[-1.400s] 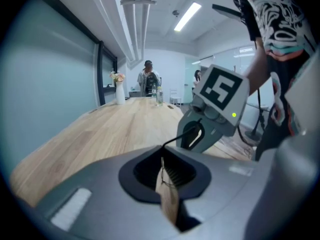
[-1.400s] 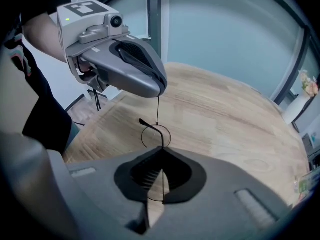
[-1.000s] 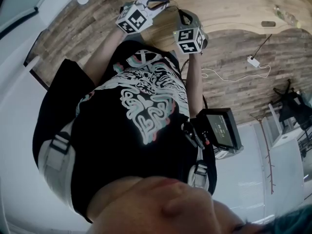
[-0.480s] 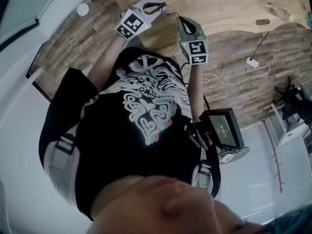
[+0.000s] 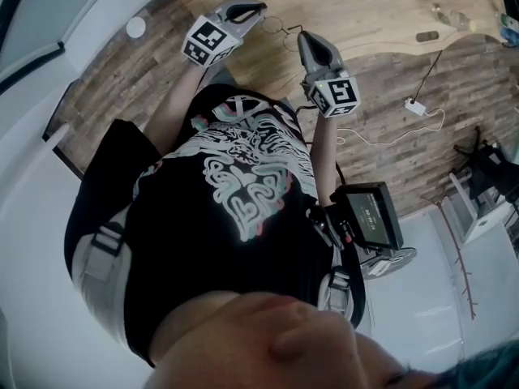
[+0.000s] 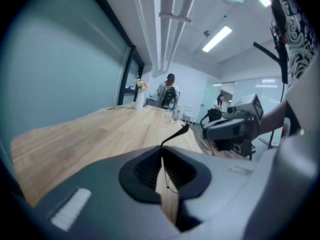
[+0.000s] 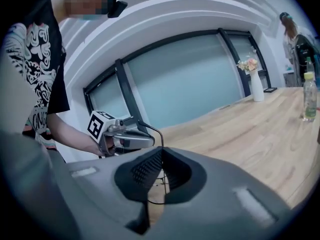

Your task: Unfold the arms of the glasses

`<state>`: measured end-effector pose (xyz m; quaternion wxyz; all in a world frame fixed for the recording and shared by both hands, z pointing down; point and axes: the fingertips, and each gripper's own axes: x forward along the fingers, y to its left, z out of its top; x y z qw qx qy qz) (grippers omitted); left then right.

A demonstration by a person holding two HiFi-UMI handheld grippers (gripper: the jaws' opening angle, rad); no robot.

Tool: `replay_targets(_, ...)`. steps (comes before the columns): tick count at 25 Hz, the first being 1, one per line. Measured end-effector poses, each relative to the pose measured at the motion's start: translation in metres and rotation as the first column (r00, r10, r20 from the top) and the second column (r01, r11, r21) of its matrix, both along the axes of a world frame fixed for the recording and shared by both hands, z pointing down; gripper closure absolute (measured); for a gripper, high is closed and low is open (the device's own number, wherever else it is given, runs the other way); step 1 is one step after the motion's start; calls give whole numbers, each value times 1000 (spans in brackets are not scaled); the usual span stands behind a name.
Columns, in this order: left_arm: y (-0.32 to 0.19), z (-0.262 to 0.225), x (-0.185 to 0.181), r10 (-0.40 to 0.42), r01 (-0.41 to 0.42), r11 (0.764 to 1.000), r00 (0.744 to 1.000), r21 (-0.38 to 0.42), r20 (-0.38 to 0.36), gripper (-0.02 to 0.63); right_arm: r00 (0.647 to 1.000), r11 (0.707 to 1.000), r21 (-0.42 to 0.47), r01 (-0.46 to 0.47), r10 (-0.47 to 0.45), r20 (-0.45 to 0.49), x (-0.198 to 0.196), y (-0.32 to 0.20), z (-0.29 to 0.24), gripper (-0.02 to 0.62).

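Overhead, the head view shows both tools raised over the near edge of the wooden table (image 5: 381,6), with the left gripper (image 5: 256,7) and the right gripper (image 5: 303,36) pointing at each other. The glasses (image 5: 278,25) hang between them as a thin wire outline, too fine from there to tell which part each tool has.

The left gripper view is clearer. The left gripper (image 6: 162,153) has its jaws pressed together on a thin dark temple arm (image 6: 176,135), whose curved tip sticks up past the pads. The right gripper (image 6: 234,126) faces it from the right.

The right gripper view shows the right gripper (image 7: 161,156) likewise clenched on a fine wire of the glasses (image 7: 156,134). The wire rises from the seam and bends left to the left gripper (image 7: 134,140), and a loop of rim shows in the gap below the pads.

Only the gripper views reach the far end of the table (image 7: 250,129). A vase (image 7: 255,85) of flowers and a bottle (image 7: 309,98) stand there, and a person (image 6: 169,90) is beyond.
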<state>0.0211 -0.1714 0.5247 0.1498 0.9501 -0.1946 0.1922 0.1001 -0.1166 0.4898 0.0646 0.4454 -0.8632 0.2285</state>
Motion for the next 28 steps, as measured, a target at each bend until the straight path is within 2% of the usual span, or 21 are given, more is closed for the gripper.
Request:
replay_targets(5,-6,-8,1,-8,7,1000,1000,-30,-25,607,993,999,33,-39,35,115,9,-2,-14,595)
replay_targets(9,-8,-16,1,-16,13,998,998,-55,-52,607,984,996,52,-67,58,170,15,0,-28,595)
replay_targets(19,-4,-39,7,-6,2,999,997,-53,-75,607,977,991,91,-93,73,201,16,12,-54,595)
replay_targets(28,-2,-48,19,7,-10,999,997,-40,-75,607,978,988,111,-111,88,189,28,17,-63,595)
